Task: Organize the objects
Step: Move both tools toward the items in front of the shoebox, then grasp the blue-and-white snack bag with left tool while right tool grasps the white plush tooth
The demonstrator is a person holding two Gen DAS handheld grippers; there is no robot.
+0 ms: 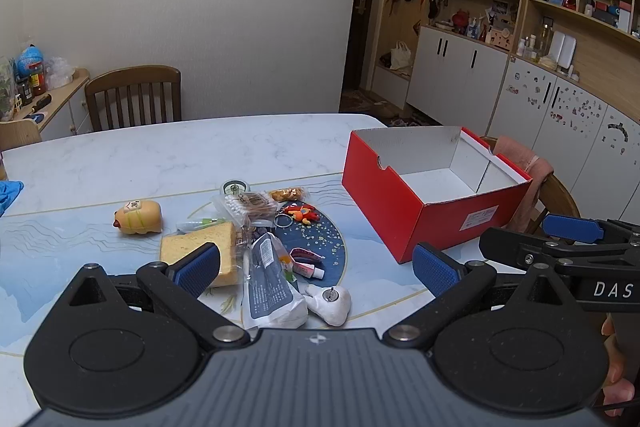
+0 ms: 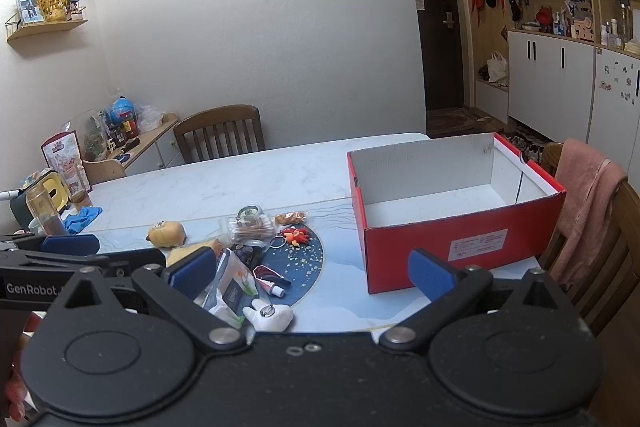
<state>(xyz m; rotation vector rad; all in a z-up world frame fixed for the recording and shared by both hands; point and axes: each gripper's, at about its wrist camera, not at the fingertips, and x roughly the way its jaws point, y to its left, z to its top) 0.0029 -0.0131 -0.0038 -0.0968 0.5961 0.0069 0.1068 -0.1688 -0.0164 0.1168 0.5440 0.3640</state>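
An open red box (image 1: 416, 223) with an empty white inside stands on the table at the right; it also shows in the right wrist view (image 2: 460, 239). A pile of small things lies left of it: a yellow sponge (image 1: 200, 247), a yellow toy (image 1: 140, 217), a bag of cotton swabs (image 1: 248, 205), a red keychain figure (image 1: 302, 213), a white pouch (image 1: 268, 287), a small tube (image 1: 308, 269) and a white plush (image 1: 330, 303). My left gripper (image 1: 316, 269) is open above the pile's near side. My right gripper (image 2: 312, 273) is open, held just right of the left one, empty.
The marble table (image 1: 160, 155) carries a blue round mat (image 1: 324, 247). Wooden chairs stand at the far side (image 1: 134, 97) and at the right, one draped with a pink cloth (image 2: 588, 203). Jars and a blue glove (image 2: 82, 219) sit at the table's left end.
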